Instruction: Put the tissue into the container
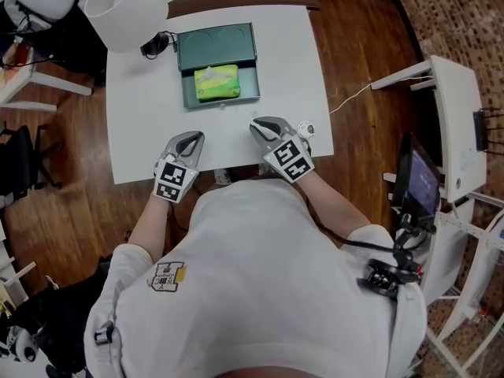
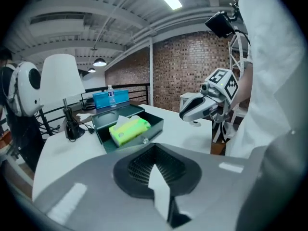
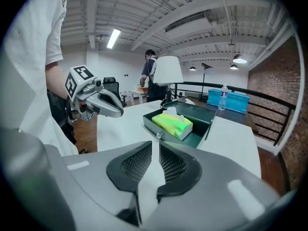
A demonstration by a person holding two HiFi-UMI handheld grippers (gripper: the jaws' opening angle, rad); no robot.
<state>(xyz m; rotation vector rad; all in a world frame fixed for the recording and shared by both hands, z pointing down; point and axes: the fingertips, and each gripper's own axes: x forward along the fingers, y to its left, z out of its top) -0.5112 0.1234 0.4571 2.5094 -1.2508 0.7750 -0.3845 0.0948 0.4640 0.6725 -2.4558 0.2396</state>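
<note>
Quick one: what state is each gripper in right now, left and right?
Left gripper: closed, jaws together, holding nothing.
Right gripper: jaws a thin slit apart, holding nothing.

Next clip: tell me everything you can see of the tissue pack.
The tissue pack is a soft, yellow-green packet that looks plastic-wrapped, with a white tissue poking up from its top opening. It lies flat inside the open dark green container and rests on its floor, filling much of the tray. The lid is swung back behind it. Nothing else touches the pack.
</note>
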